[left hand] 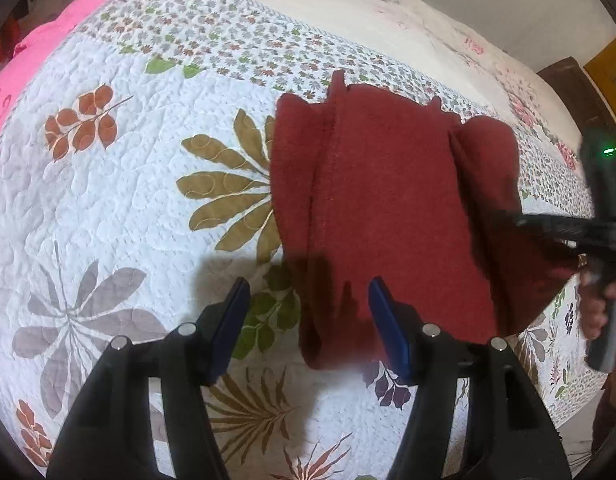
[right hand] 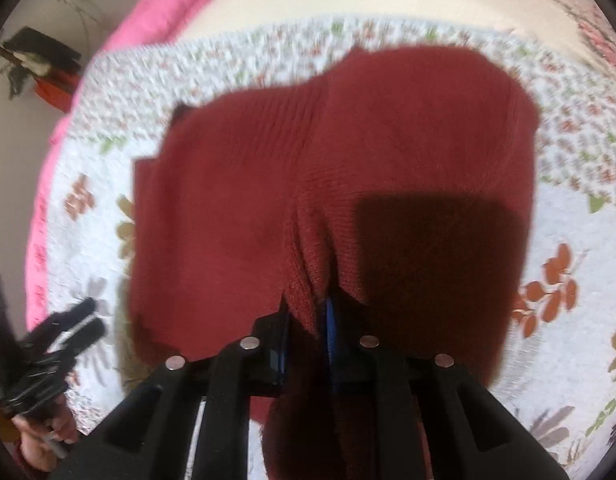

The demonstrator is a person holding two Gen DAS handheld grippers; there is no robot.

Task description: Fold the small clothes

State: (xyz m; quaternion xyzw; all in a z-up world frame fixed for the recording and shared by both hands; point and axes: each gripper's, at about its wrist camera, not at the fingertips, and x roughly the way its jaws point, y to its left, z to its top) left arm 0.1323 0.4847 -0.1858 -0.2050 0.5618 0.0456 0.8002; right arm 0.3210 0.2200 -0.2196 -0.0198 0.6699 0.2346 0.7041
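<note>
Nearest in the left wrist view, the left gripper hangs over the quilt with its blue pads spread wide and nothing between them; one pad is over bare quilt, the other over the near edge of the knit. In the right wrist view the right gripper is clenched on a pinch of that knit's near edge, the cloth bunching into small pleats where the pads bite. The knit is a dark red woollen garment lying on the quilt, partly folded, with a long crease running away from the left gripper and a rounded fold on its right side. By its look it is soft, light and limp, with a ribbed surface that should not slip much between the pads, but it will sag and drag rather than hold a shape, so a single pinch is likely to pull it askew. A sound hold for the left gripper would be the near edge or corner just ahead of it, taking all layers at once, so both grippers can carry the edge over together. Beyond the knit the quilt's small-flowered border gives way to a pale floral sheet, with a pink blanket at the far left.
</note>
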